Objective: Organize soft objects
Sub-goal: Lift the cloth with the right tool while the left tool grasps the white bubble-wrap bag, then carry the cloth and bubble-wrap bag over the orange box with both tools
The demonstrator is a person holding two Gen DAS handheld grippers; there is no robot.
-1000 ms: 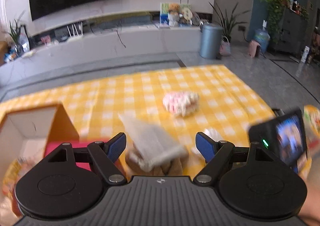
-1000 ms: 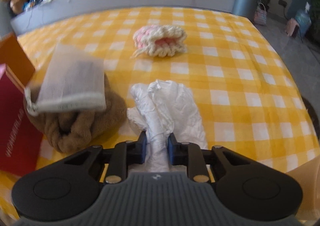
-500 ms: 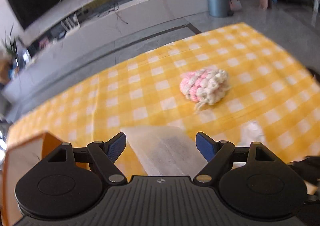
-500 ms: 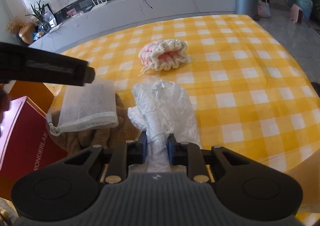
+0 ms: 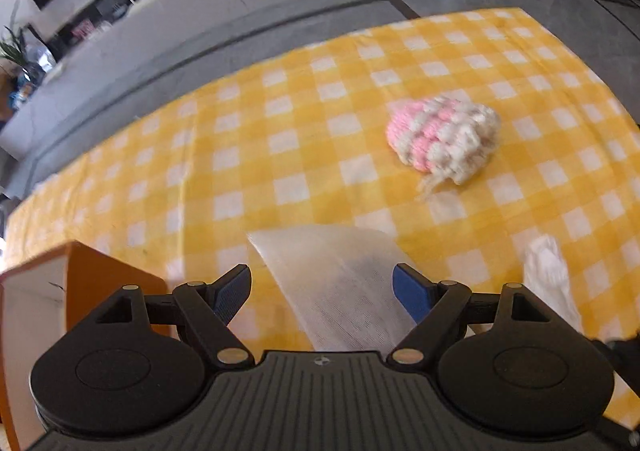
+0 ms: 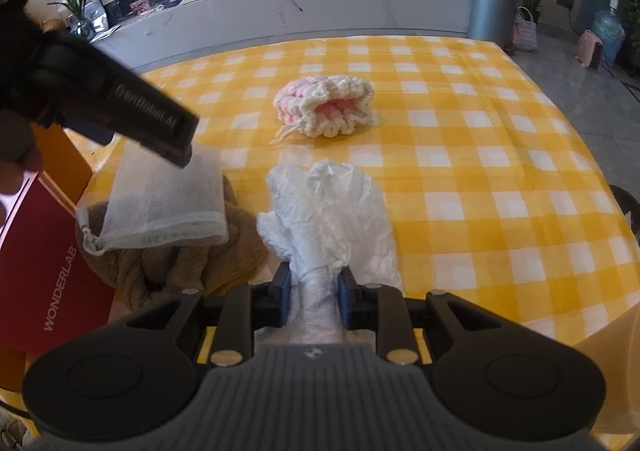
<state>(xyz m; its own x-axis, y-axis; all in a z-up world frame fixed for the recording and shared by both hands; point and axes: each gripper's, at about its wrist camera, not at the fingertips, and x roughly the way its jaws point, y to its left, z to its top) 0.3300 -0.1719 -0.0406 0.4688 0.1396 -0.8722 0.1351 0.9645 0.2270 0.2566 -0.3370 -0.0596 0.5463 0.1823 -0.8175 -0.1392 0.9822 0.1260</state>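
My right gripper (image 6: 313, 291) pinches the near end of a crumpled white plastic bag (image 6: 332, 207) on the yellow-checked counter (image 6: 480, 171), its jaws easing apart with the bag's twisted neck between them. My left gripper (image 5: 322, 287) hovers wide open and empty over a white mesh pouch (image 5: 340, 291), which lies on a brown fleece bundle (image 6: 168, 263) just left of the bag. A pink-and-cream crocheted piece (image 6: 326, 107) sits well ahead of both grippers. A red box (image 6: 44, 263) stands left of the bundle.
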